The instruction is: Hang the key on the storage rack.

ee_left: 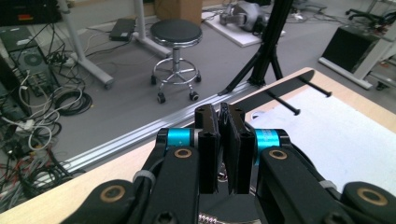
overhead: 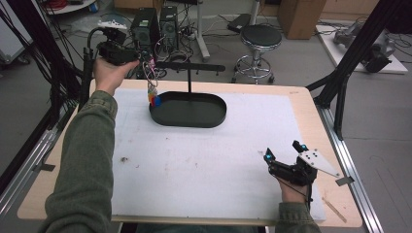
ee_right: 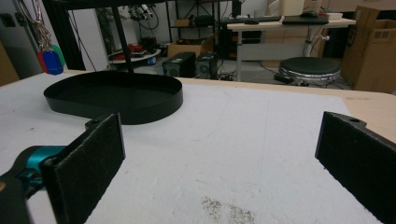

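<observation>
Right claw (overhead: 284, 151) near front right of tabletop (overhead: 301, 97), on white mat (overhead: 204, 165); jaws spread wide, nothing between. Small dark stains on mat ahead of it (ee_right: 229, 212). No readable writing anywhere.

Mid: black oval tray (overhead: 188, 110), appears bare inside; stand post (overhead: 189, 80) rising from it, crossbar (overhead: 189, 66) with pegs.

Far left: left claw (overhead: 141, 57) raised at crossbar's end, clenched on keyring (overhead: 151, 73); red and blue tags (overhead: 154, 100) dangle at tray's left rim.

Beyond: stool (overhead: 258, 41), computer towers (overhead: 154, 24), cables on floor.
</observation>
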{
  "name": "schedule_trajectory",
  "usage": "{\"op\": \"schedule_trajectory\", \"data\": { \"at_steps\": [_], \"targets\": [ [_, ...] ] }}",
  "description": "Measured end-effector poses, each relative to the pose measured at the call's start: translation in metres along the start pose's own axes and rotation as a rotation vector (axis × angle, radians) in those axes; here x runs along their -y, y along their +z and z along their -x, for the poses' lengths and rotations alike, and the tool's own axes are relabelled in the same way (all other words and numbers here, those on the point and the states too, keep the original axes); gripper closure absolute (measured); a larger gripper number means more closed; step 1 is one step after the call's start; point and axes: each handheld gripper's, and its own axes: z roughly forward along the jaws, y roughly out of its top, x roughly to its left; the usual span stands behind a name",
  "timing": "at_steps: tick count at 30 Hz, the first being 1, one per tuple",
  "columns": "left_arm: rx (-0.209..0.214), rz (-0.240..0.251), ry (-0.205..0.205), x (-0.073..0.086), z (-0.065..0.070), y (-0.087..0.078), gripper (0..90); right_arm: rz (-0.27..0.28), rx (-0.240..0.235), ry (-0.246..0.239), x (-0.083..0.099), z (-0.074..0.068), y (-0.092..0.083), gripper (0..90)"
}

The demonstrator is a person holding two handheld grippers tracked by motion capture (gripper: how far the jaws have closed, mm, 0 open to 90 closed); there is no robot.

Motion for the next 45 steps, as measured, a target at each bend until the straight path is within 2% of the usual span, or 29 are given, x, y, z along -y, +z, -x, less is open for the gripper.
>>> {"op": "schedule_trajectory", "data": {
  "at_steps": [7,15,20,23,31,34,37,40,42,45],
  "targets": [
    [-0.021,0.017,-0.037,0.002,-0.004,0.009,84.4,-0.003,0.002,0.001,0.000,0.000,-0.001,0.4],
    [-0.049,0.003,-0.058,0.005,-0.005,0.023,84.4,0.000,0.003,0.006,0.001,0.001,-0.001,0.4],
    [-0.054,0.038,-0.079,0.005,-0.002,0.031,84.4,-0.002,0.004,0.007,0.001,0.003,-0.001,0.4],
    [-0.069,0.034,-0.097,0.006,-0.002,0.035,84.4,-0.001,0.003,0.005,0.001,0.002,-0.001,0.4],
    [-0.091,-0.008,-0.086,0.011,-0.002,0.047,84.3,0.002,0.004,0.007,0.001,0.004,-0.001,0.4],
    [-0.090,-0.034,-0.065,0.013,-0.002,0.050,84.3,0.002,0.003,0.008,0.001,0.004,-0.001,0.4],
    [-0.084,-0.028,-0.053,0.013,0.000,0.051,84.3,0.003,0.001,0.007,0.001,0.004,0.000,0.4],
    [-0.079,-0.026,-0.068,0.013,-0.002,0.051,84.3,0.007,0.000,0.008,0.000,0.004,0.000,0.4],
    [-0.091,-0.038,-0.061,0.013,-0.002,0.050,84.3,0.006,-0.002,0.008,0.000,0.003,0.000,0.4],
    [-0.093,-0.030,-0.062,0.013,0.000,0.050,84.3,0.004,-0.005,0.006,0.000,0.003,0.000,0.4]
  ]
}}
